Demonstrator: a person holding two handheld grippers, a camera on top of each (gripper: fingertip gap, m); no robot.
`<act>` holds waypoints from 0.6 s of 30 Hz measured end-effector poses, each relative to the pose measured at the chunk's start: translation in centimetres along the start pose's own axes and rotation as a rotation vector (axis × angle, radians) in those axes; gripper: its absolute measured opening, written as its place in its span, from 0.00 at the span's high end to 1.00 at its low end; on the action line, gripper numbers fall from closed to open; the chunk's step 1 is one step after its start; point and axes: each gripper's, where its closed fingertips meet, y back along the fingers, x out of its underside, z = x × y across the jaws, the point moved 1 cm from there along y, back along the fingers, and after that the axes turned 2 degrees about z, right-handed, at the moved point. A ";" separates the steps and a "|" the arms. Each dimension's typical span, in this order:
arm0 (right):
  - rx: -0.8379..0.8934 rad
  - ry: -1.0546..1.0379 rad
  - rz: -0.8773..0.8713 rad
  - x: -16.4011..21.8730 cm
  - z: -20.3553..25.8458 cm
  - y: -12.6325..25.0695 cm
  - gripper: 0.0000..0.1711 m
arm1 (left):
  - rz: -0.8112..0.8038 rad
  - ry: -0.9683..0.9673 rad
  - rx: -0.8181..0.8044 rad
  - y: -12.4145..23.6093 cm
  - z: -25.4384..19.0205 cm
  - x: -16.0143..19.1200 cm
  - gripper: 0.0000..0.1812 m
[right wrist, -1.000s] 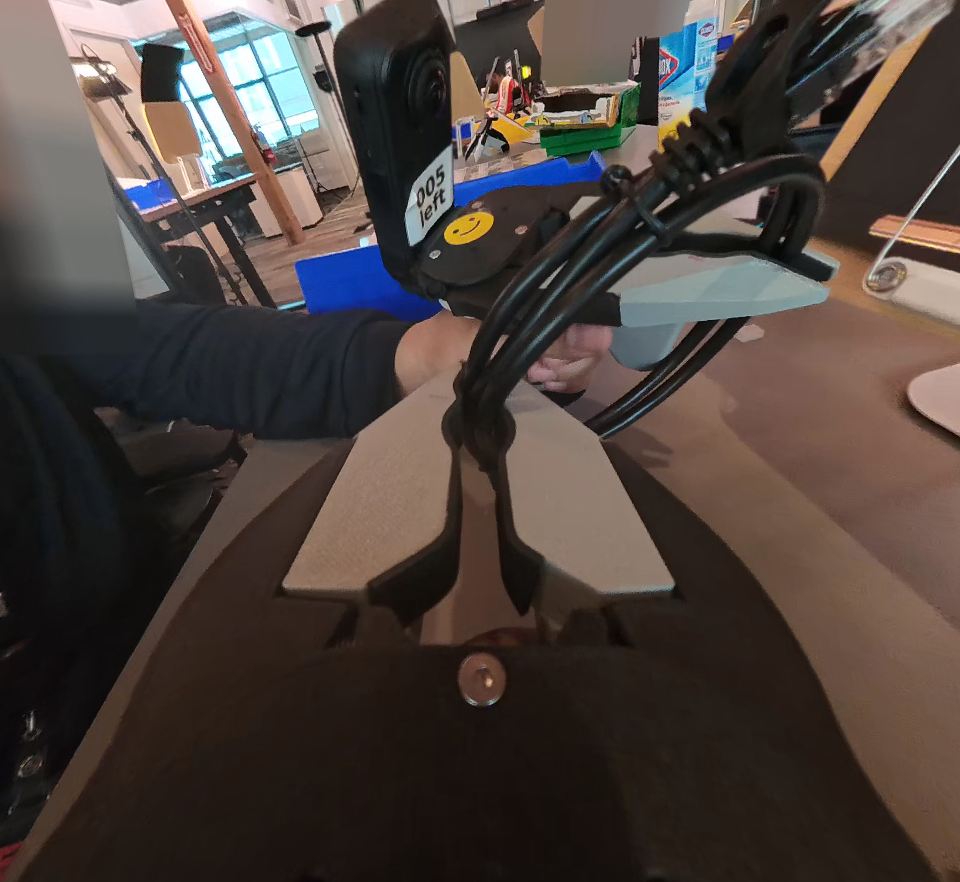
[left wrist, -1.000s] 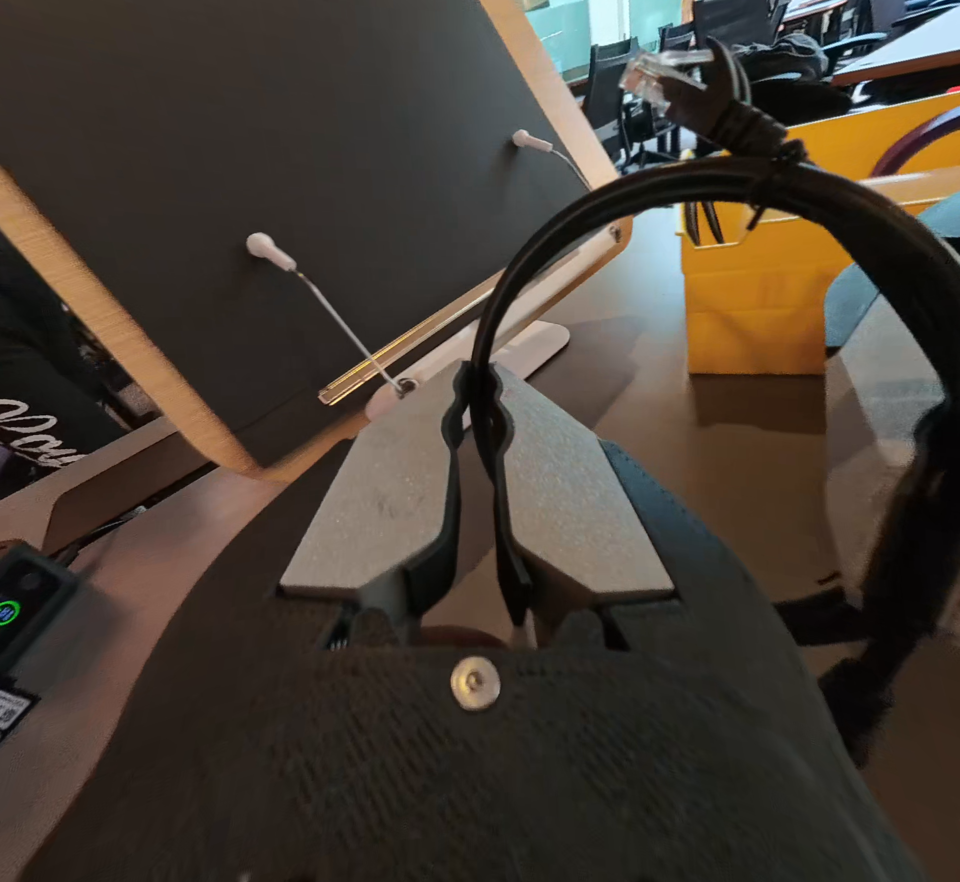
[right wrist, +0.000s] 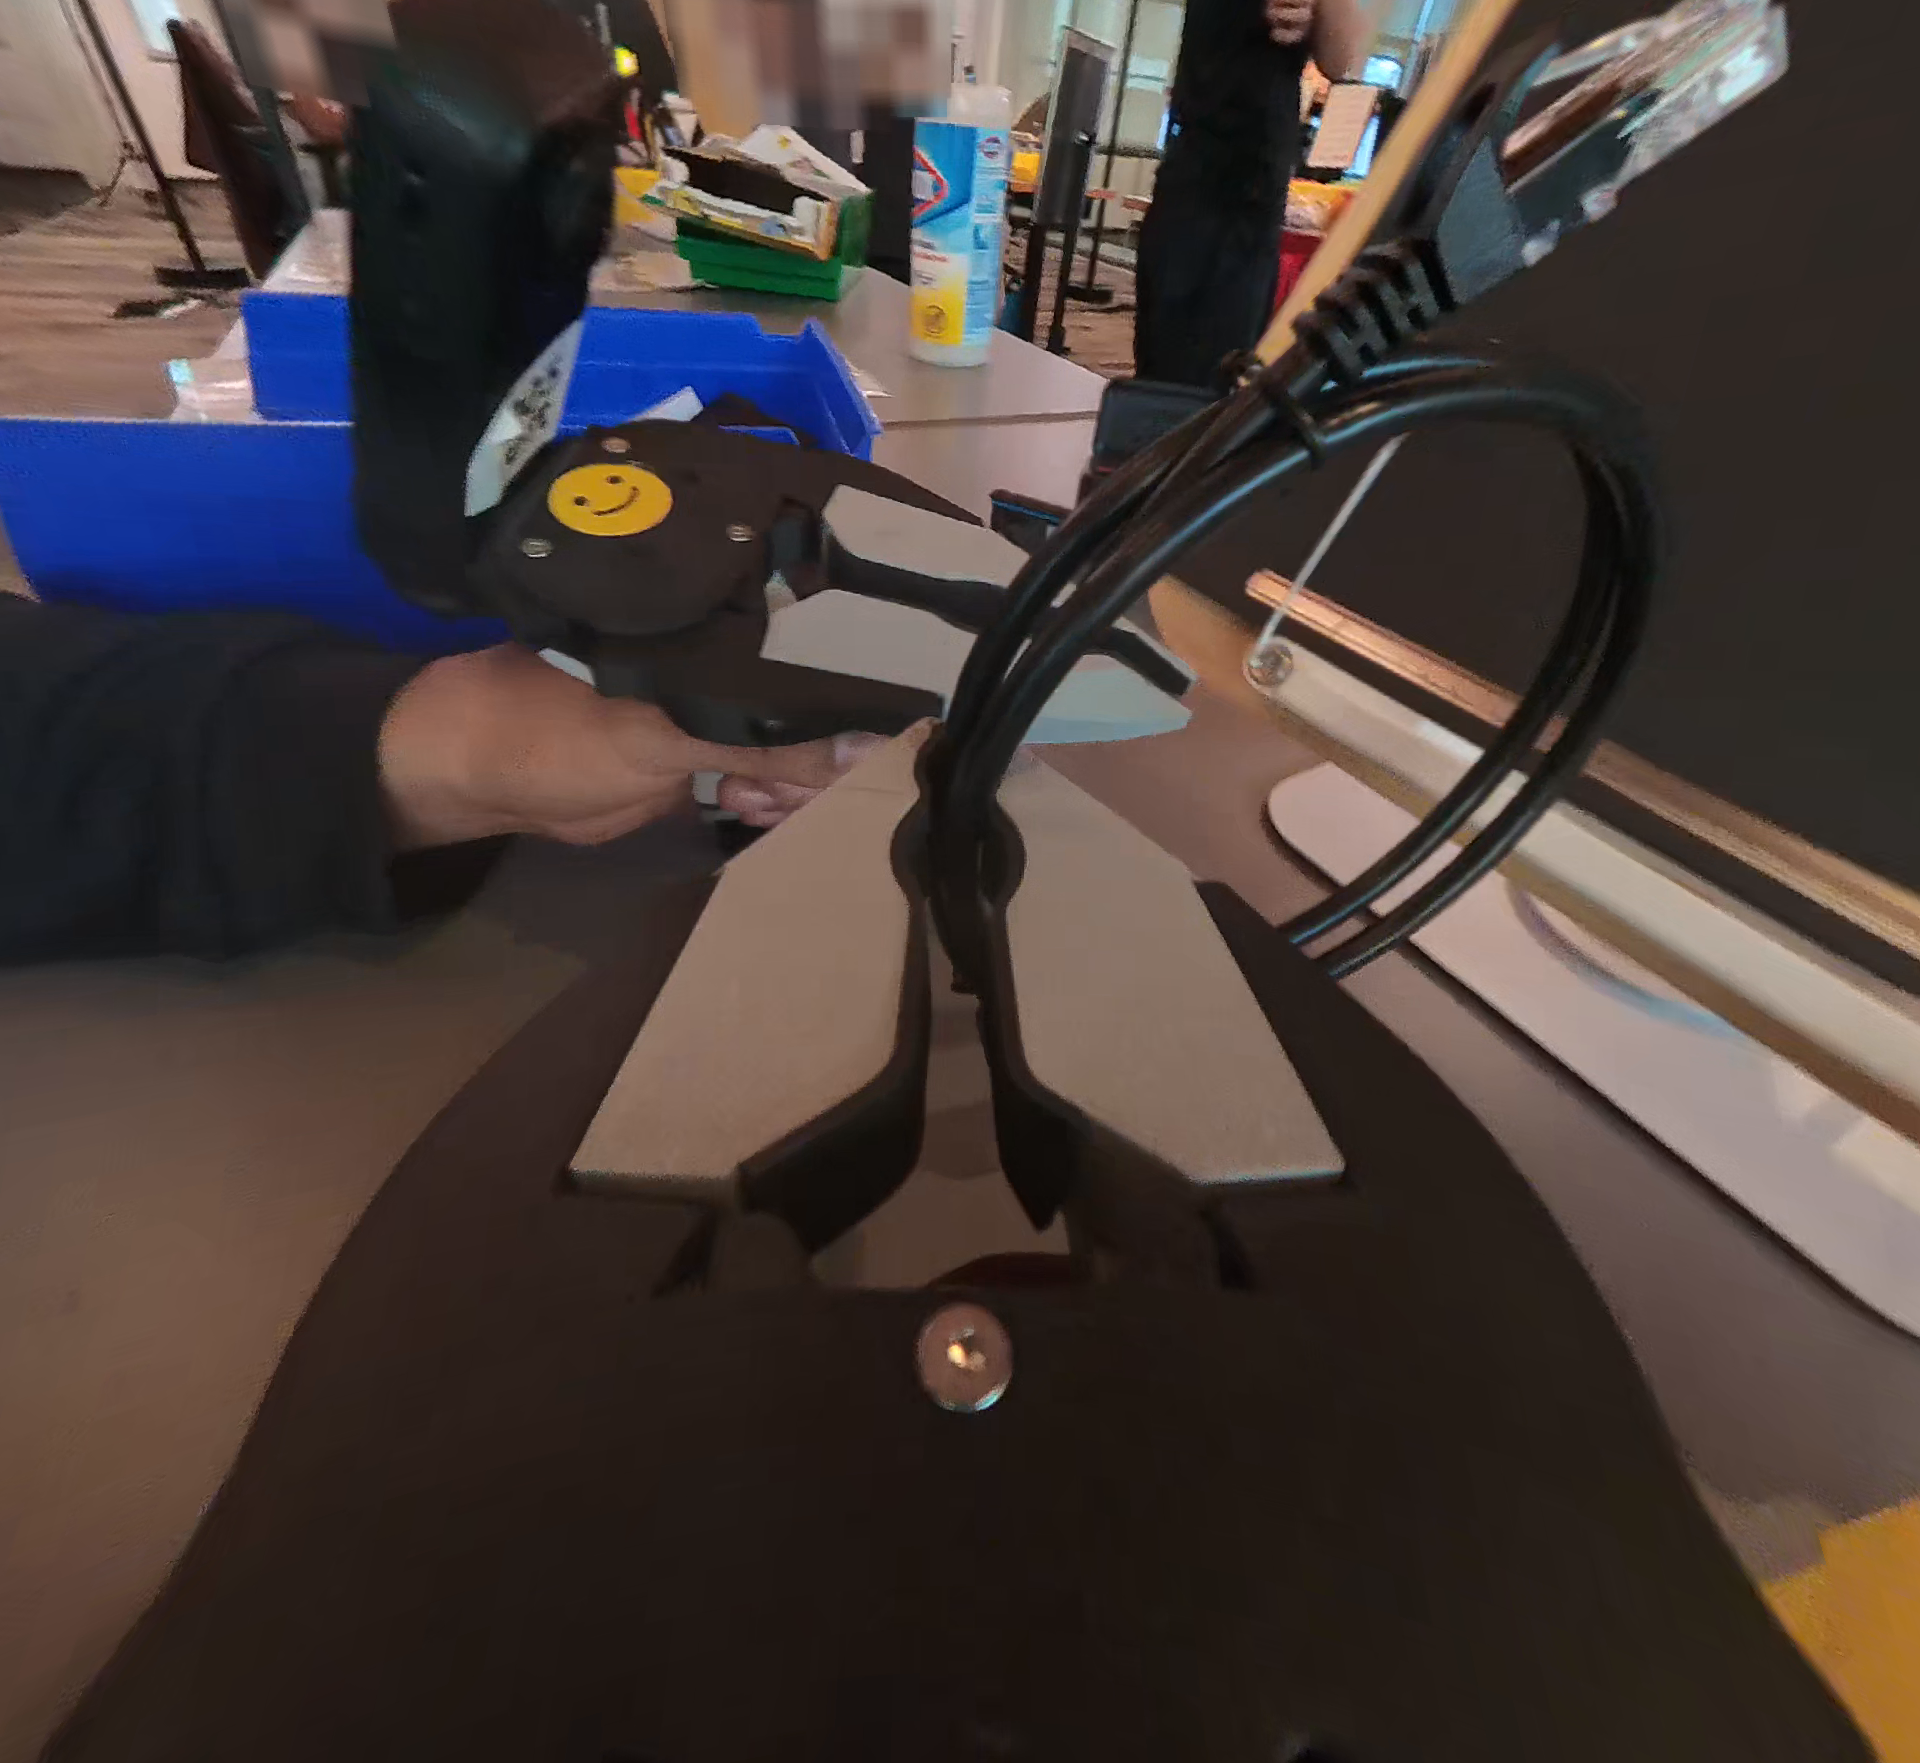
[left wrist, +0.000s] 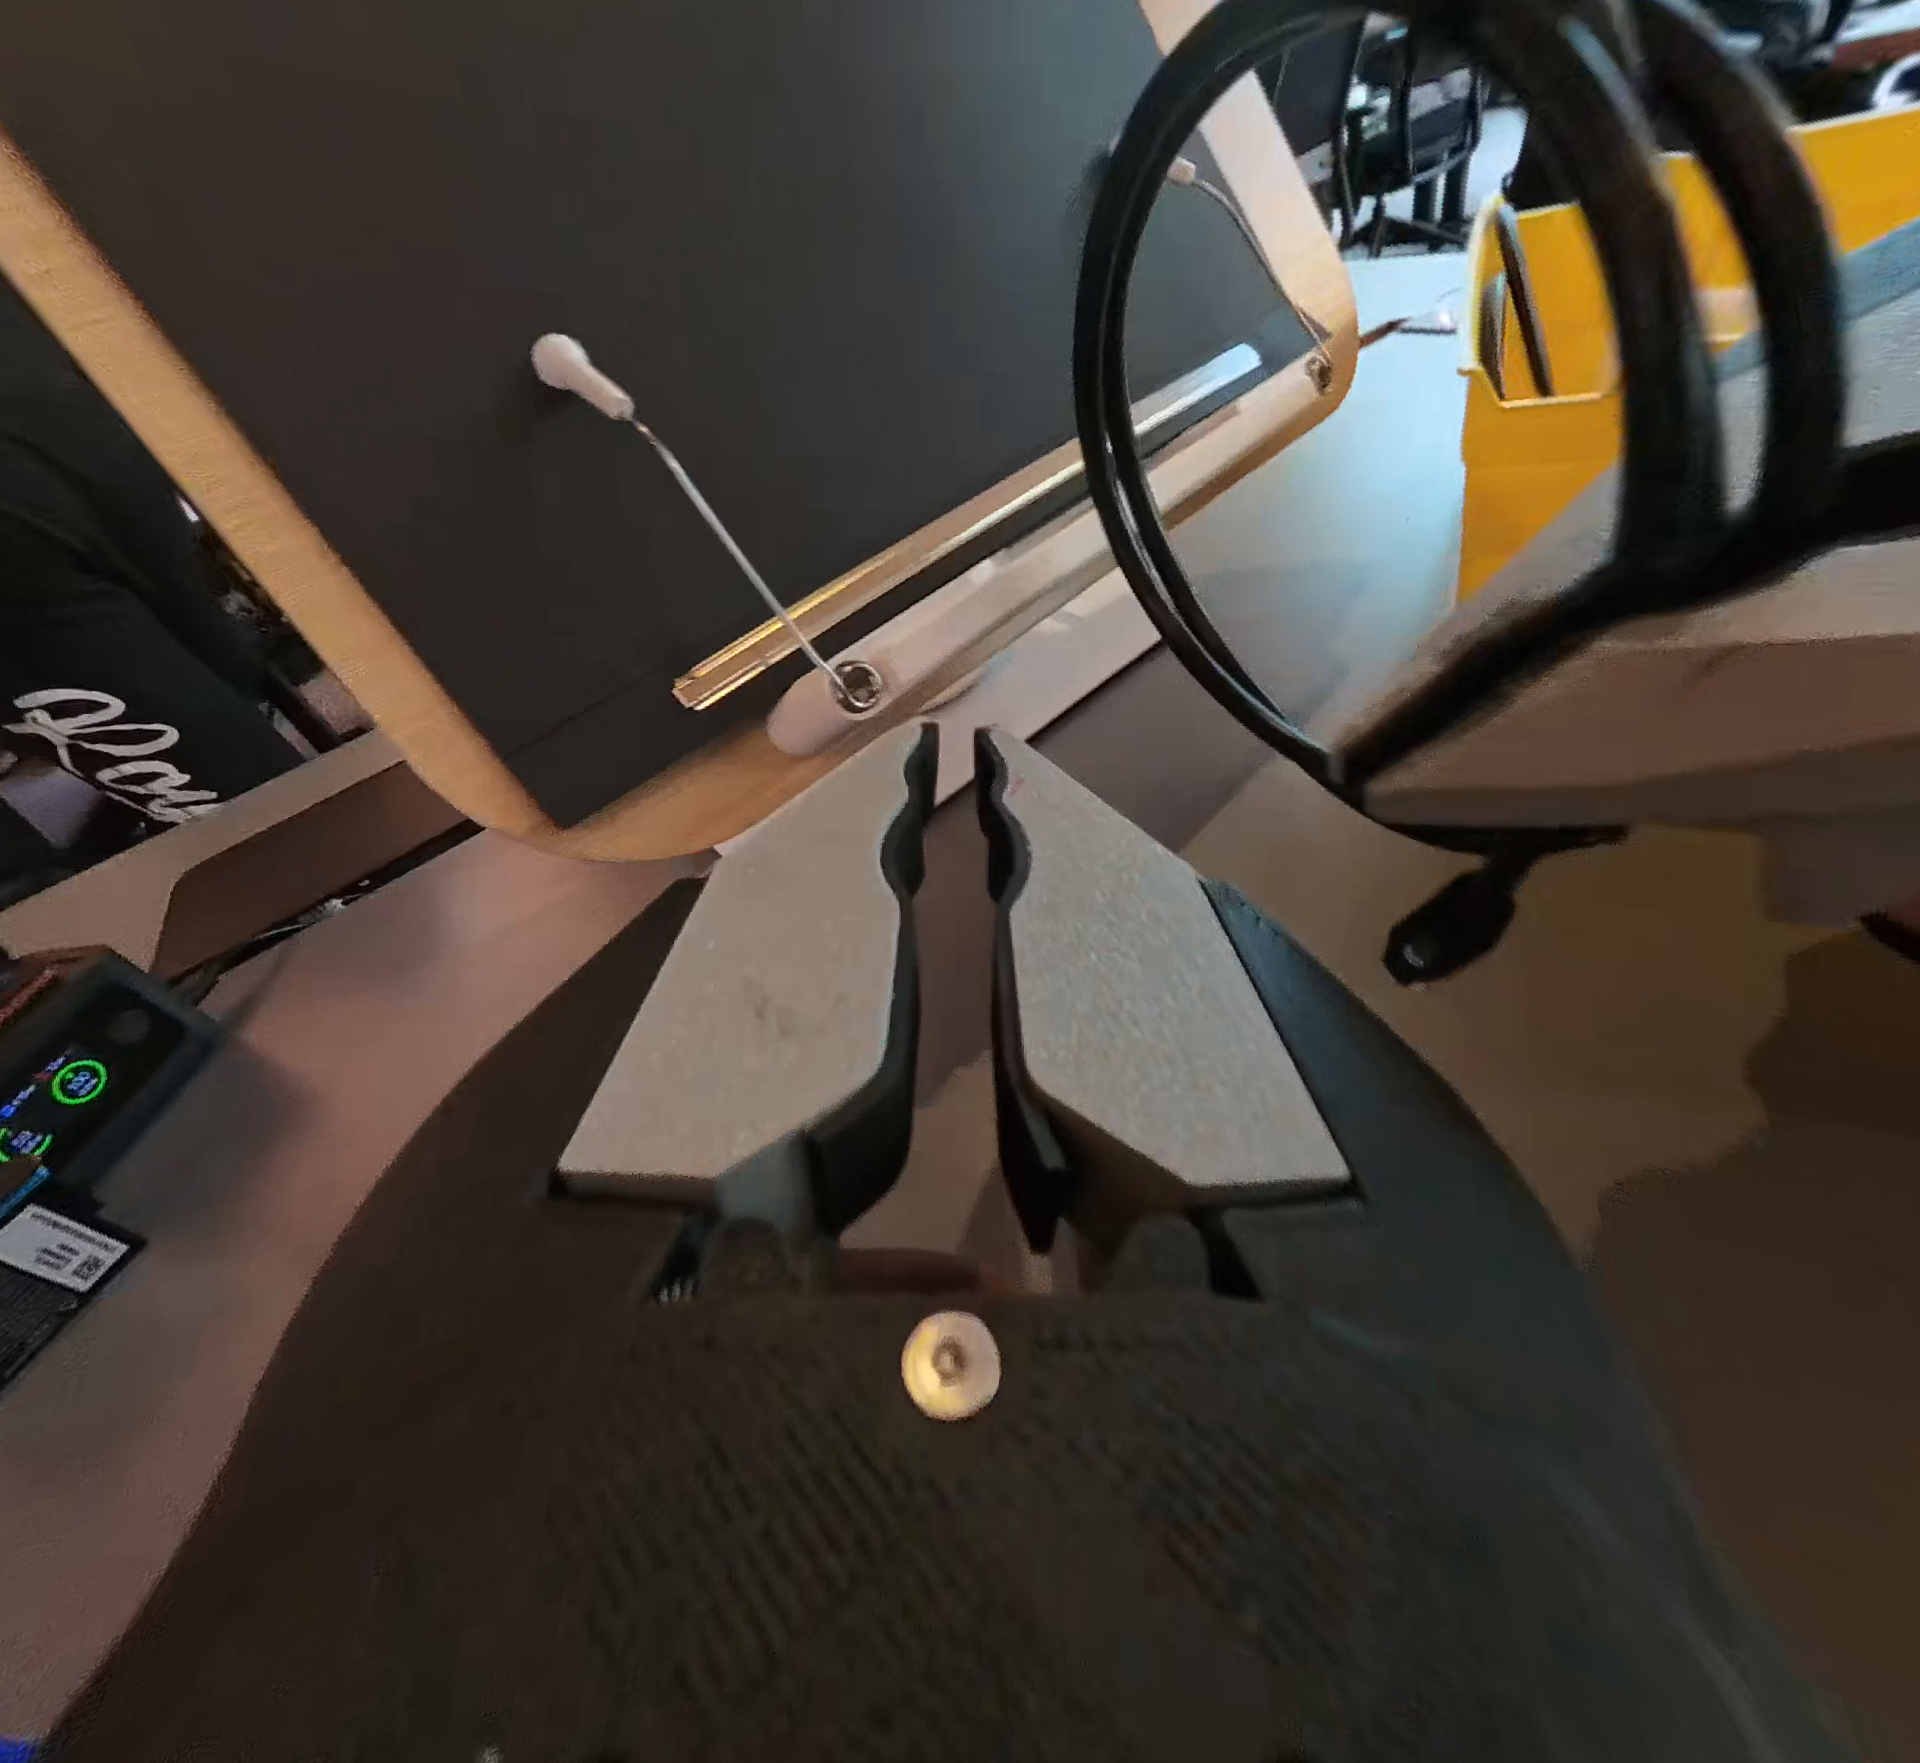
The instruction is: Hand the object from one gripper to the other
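The coiled black cable (right wrist: 1288, 633), a network lead bound with a tie and ending in a clear plastic plug (right wrist: 1652, 82), hangs in the air above the counter (right wrist: 312, 1142). The right gripper (right wrist: 961, 778) is closed on the bottom of the coil, the strands pinched between its two grey fingers (right wrist: 790, 986) near the tips, so the loop stands up and to the right with the plug pointing away at the top. In the left wrist view the same coil shows at upper right, its lower edge running into the right gripper's grey finger (left wrist: 1662, 726).

The left gripper (left wrist: 956, 747) grips nothing: its jaws stand slightly apart with a narrow gap between the tips, and the coil is off to its right, not touching it. In the right wrist view this left gripper (right wrist: 1039, 653) sits just behind the coil, held by a hand (right wrist: 561, 757) in a dark sleeve, with a yellow smiley sticker (right wrist: 610, 498) on its black body.

Behind the cable leans a black board with a pale wooden edge (left wrist: 623, 207), propped on a white stand with thin wire holders (left wrist: 727, 550). A yellow bin (left wrist: 1558, 404) stands farther off on the left view's right side; a blue bin (right wrist: 208, 508) and a white bottle (right wrist: 956, 227) sit on the far counter, and a person in black (right wrist: 1236, 103) stands beyond.
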 end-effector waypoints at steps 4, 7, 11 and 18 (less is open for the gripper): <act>0.029 -0.120 -0.027 0.5 -1.3 0.2 1.00 | 0.037 0.058 0.055 0.1 -0.9 0.3 0.95; 0.020 -0.160 -0.041 0.3 -1.5 0.3 1.00 | 0.013 0.148 0.080 0.4 -1.0 0.0 0.94; 0.036 -0.100 -0.018 0.4 -1.3 0.1 1.00 | -0.006 0.192 0.101 0.6 -0.9 -0.1 0.95; 0.019 -0.061 0.021 1.1 -0.6 -0.5 1.00 | -0.005 0.218 0.121 0.5 -0.9 -0.1 0.95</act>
